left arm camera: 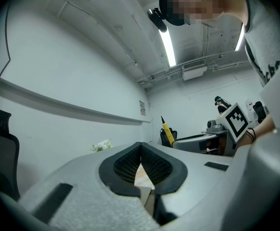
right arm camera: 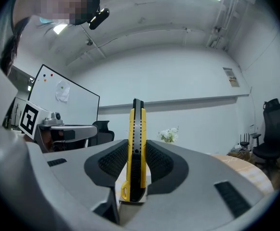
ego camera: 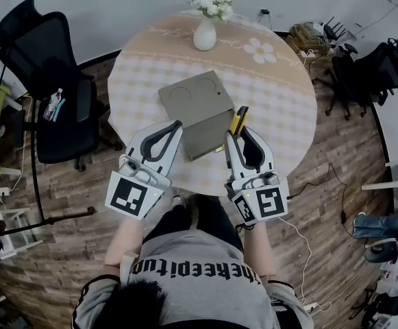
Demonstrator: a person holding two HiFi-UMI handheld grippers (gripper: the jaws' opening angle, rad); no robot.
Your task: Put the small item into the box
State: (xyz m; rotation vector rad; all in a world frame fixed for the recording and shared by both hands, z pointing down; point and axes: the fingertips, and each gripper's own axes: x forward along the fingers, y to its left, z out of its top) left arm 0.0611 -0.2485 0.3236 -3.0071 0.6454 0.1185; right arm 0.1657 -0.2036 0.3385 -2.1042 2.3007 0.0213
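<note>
Scanning the surface first: what stands on it? asks the one.

A round table (ego camera: 281, 108) under a checked cloth with a peach band and a daisy print, answers the other. A white vase (ego camera: 205, 34) of pale flowers (ego camera: 214, 4) stands at the far side. The grey box (ego camera: 199, 108), its lid closed, sits nearer the person.

And the room around it?

A wood-plank floor (ego camera: 336, 177), a black office chair (ego camera: 48, 81) at the left, more black chairs (ego camera: 377, 67) at the right, and cables trailing over the boards. The right gripper view shows a whiteboard (right arm camera: 65, 105) on a white wall; the left gripper view shows a strip light (left arm camera: 167, 44) on the ceiling.

Where is the small item?

The yellow utility knife (right arm camera: 136, 148) is clamped between the fingers of the right gripper (ego camera: 236, 134), its tip sticking out past them, just beside the box's right side. The left gripper (ego camera: 178, 124) has its fingertips pressed together on nothing, close by the box's near left side.
</note>
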